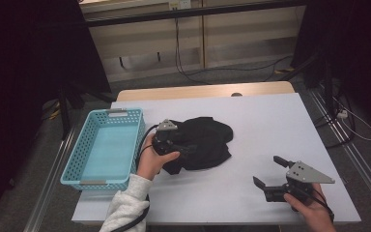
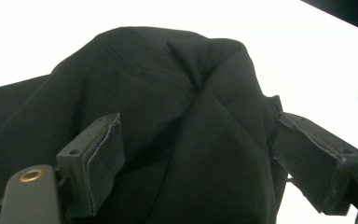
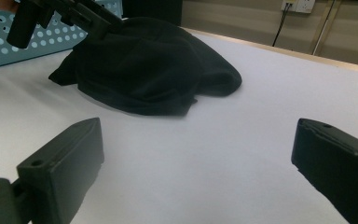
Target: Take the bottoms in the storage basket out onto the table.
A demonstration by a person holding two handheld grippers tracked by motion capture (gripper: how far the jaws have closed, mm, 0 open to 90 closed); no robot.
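Roughly at the centre of the white surface (image 1: 251, 125) lies a crumpled black fabric garment (image 1: 205, 140), heaped into a soft mound rather than spread flat, which gives the jaws raised folds to take hold of. The left hand-held gripper (image 1: 176, 145) sits at the garment's nine o'clock edge, pushed into the cloth. In the left gripper view its jaws stand spread wide with a hump of the dark cloth (image 2: 177, 121) rising between them; the grey pads (image 2: 103, 158) flank the fold, and they do not appear to be squeezing it yet. That placement reads as a grasp being lined up: straddling a ridge so that closing would gather a thick bunch of fabric.

At nine o'clock from the garment, just beside the person's left hand (image 1: 152, 162), stands a light blue perforated plastic basket (image 1: 104, 147), empty and open-topped. Its nearness suggests it is where the garment is meant to go, a short carry from the gripping side.

Well apart, at about five o'clock from the garment, the right hand-held gripper (image 1: 269, 171) rests low near the surface's front edge, jaws spread with nothing between them. In the right gripper view its black jaws frame bare surface, with the garment (image 3: 154, 70) farther off, so it seems parked clear of the work.
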